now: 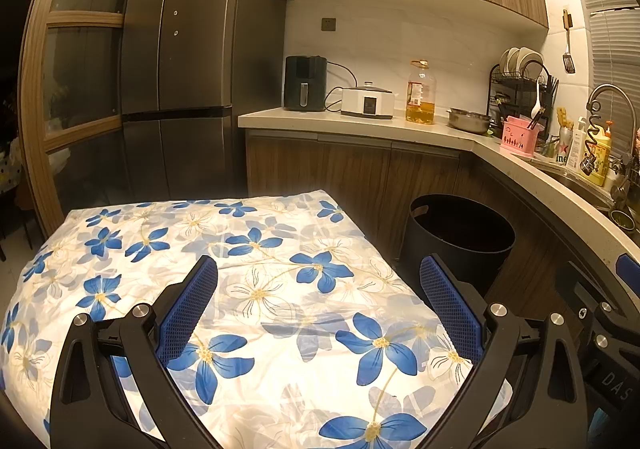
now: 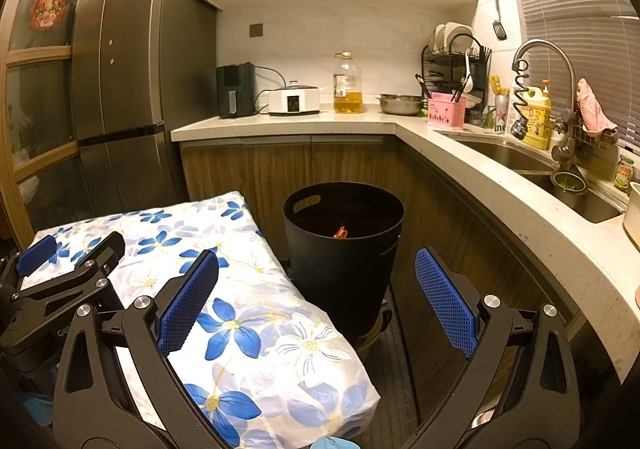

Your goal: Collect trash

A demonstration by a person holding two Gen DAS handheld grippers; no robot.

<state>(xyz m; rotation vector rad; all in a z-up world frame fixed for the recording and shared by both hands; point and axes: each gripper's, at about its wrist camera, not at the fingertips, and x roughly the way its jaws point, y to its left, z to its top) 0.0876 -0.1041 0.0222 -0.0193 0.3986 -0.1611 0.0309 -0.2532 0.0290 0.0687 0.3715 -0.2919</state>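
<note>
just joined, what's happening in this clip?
Trash collection in a kitchen. Both grippers are open and empty: the left gripper hovers over the floral-covered table, the right gripper points at the black bin beside it. Something orange lies inside the bin. No loose trash shows on the cloth, so either the pickup is done or the next piece is out of view.

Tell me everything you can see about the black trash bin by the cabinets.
The black trash bin is a round, matte, plastic-looking tub with no lid and an oval handle cutout near its rim. It stands upright on the floor against the wooden lower cabinets, beside the flower-cloth table. Something orange lies inside; the rest is dark.
</note>
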